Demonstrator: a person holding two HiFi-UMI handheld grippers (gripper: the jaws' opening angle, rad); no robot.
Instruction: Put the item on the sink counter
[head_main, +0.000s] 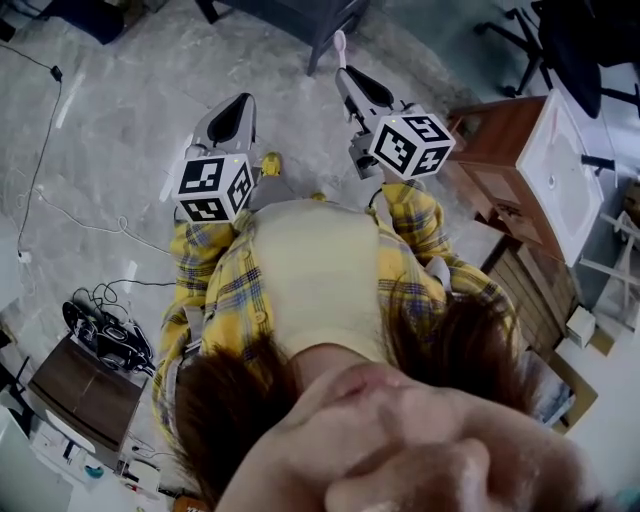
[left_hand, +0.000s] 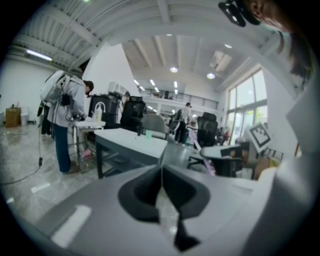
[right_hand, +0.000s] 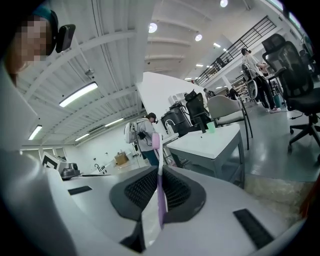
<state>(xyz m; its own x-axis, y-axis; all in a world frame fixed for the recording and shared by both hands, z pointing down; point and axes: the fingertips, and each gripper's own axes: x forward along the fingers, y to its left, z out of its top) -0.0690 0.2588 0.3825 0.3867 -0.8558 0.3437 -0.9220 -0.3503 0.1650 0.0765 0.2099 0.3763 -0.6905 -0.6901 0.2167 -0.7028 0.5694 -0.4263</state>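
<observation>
In the head view a pink and white toothbrush (head_main: 341, 46) sticks out past the tip of my right gripper (head_main: 347, 74), which is shut on its handle. The right gripper view shows the same toothbrush (right_hand: 160, 197) pinched upright between the jaws of the right gripper (right_hand: 159, 186). My left gripper (head_main: 238, 104) is raised beside it in front of my chest. The left gripper (left_hand: 161, 172) is shut with nothing between its pads. The sink counter (head_main: 566, 178), a white basin top on a brown wooden cabinet (head_main: 497, 150), stands to the right, well apart from both grippers.
A grey table (head_main: 300, 15) stands ahead and an office chair (head_main: 560, 40) at the far right. Cables (head_main: 40, 200) trail over the floor on the left, near a small dark table (head_main: 85, 390) with black gear. A person with a backpack (left_hand: 62, 112) stands by a desk.
</observation>
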